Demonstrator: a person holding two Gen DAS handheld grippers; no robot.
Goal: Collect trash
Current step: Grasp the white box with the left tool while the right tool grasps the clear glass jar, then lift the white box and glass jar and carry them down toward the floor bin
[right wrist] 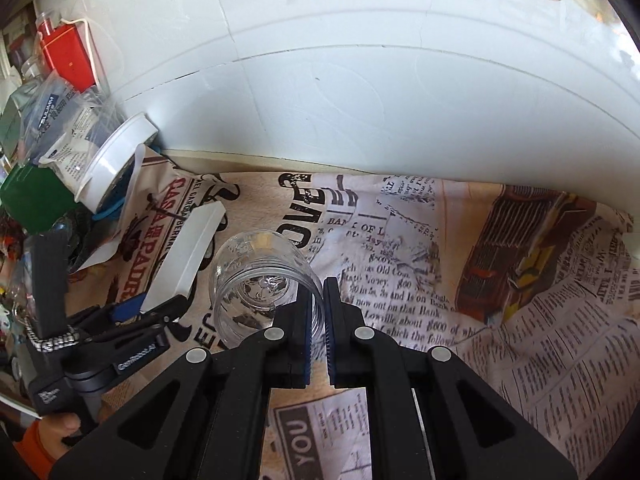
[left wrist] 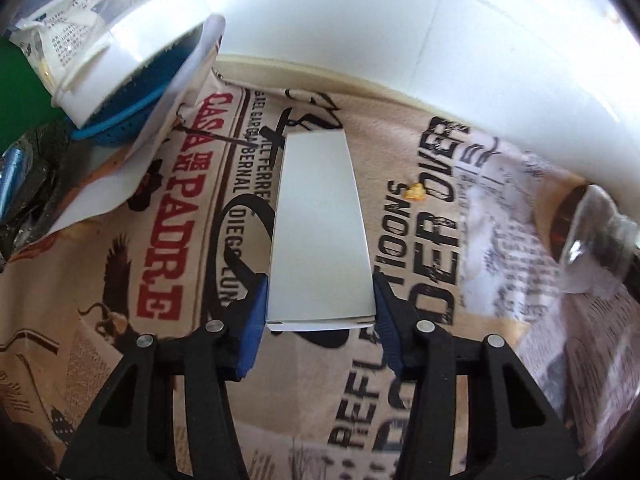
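A long white carton box lies lengthwise on the newspaper-print tablecloth. My left gripper has its blue pads against both sides of the box's near end, shut on it. The box also shows in the right wrist view, with the left gripper at its near end. My right gripper is shut on the rim of a clear plastic cup that is tilted on its side; the same cup shows at the right edge of the left view.
A white wall runs along the back of the table. At the left stand a white lidded tub, a blue strainer, plastic bags, a green box and a red box. A small yellow crumb lies on the cloth.
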